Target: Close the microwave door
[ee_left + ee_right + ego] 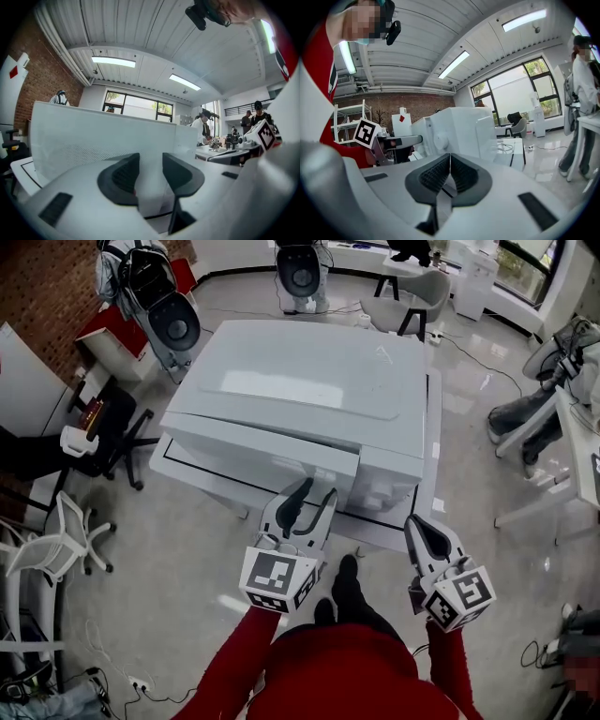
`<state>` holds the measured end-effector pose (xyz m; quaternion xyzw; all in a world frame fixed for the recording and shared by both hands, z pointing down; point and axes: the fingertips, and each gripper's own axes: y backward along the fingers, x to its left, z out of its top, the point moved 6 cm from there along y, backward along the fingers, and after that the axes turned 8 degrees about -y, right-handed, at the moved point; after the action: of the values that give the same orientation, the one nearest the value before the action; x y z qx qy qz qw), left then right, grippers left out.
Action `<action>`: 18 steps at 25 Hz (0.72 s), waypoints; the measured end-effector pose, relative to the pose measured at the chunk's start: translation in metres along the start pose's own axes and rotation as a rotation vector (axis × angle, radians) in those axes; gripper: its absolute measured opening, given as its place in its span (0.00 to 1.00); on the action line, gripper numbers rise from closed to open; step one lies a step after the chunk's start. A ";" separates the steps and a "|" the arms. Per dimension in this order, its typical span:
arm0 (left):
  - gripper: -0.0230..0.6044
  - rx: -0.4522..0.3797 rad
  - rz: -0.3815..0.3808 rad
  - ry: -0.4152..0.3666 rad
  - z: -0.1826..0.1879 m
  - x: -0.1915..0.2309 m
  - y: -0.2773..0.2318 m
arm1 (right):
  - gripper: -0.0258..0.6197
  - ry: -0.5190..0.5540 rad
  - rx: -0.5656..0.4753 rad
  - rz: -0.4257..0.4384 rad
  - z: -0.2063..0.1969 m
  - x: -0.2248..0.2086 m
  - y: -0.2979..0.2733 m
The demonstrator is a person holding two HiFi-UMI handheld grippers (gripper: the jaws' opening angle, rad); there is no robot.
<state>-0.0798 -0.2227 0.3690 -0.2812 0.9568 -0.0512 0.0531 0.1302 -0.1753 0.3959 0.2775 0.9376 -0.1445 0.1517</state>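
Holding left tongs (314, 495) apart, nothing between them, just before the microwave door (262, 454); holding right tongs (424, 526) pressed together, empty, near the front corner of the microwave (309, 381).

Part of the microwave's (309, 399) front is hidden behind the left gripper (316, 493), so whether its jaws touch the microwave cannot be told. Behind the microwave, a figure (300, 273) is cut off by the top edge.

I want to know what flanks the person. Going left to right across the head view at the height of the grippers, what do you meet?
white swivel chair → left gripper → right gripper
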 end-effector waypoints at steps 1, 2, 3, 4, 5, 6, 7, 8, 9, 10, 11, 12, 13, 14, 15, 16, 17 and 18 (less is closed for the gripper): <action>0.29 -0.001 0.015 0.003 0.000 0.000 0.000 | 0.06 0.000 0.001 0.002 0.000 0.000 -0.001; 0.28 -0.002 0.029 0.005 0.000 0.000 0.000 | 0.06 0.000 0.002 0.004 0.000 0.000 -0.003; 0.27 -0.001 0.043 0.005 0.000 0.001 0.000 | 0.06 0.000 0.003 0.007 0.000 0.000 -0.004; 0.25 -0.001 0.054 0.006 0.000 0.002 0.000 | 0.06 0.002 0.006 0.008 0.000 0.001 -0.006; 0.23 0.000 0.064 0.008 -0.001 0.004 0.000 | 0.06 0.003 0.009 0.010 0.000 0.001 -0.007; 0.21 0.001 0.071 0.012 -0.001 0.005 0.001 | 0.06 0.004 0.012 0.011 0.000 0.001 -0.008; 0.19 0.002 0.076 0.016 -0.001 0.006 0.001 | 0.06 0.004 0.014 0.013 0.000 0.001 -0.008; 0.18 0.003 0.080 0.018 0.000 0.006 0.001 | 0.06 0.003 0.015 0.014 0.000 0.000 -0.009; 0.18 0.005 0.083 0.020 0.000 0.006 0.001 | 0.06 0.003 0.015 0.014 0.000 0.000 -0.009; 0.18 0.007 0.086 0.021 0.000 0.005 0.000 | 0.06 0.003 0.014 0.014 0.000 -0.001 -0.009; 0.18 0.008 0.089 0.021 0.001 0.005 -0.001 | 0.06 0.002 0.014 0.014 0.001 -0.001 -0.010; 0.18 0.010 0.091 0.020 0.001 0.005 -0.002 | 0.06 0.002 0.013 0.014 0.001 -0.002 -0.010; 0.18 0.012 0.093 0.017 0.001 0.005 -0.004 | 0.06 0.002 0.013 0.015 0.001 -0.002 -0.010; 0.18 0.013 0.096 0.014 0.001 0.005 -0.004 | 0.06 0.003 0.012 0.015 0.001 -0.002 -0.010; 0.17 0.014 0.100 0.011 0.002 0.005 -0.005 | 0.06 0.003 0.012 0.015 0.002 -0.002 -0.010; 0.17 0.014 0.104 0.009 0.002 0.005 -0.005 | 0.06 0.003 0.011 0.014 0.002 -0.003 -0.010; 0.17 0.013 0.108 0.007 0.002 0.004 -0.005 | 0.06 0.003 0.011 0.013 0.003 -0.004 -0.010; 0.17 0.013 0.111 0.006 0.002 0.004 -0.005 | 0.06 0.002 0.011 0.012 0.003 -0.005 -0.010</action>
<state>-0.0801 -0.2287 0.3670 -0.2270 0.9708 -0.0550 0.0548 0.1293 -0.1868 0.3970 0.2839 0.9353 -0.1485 0.1499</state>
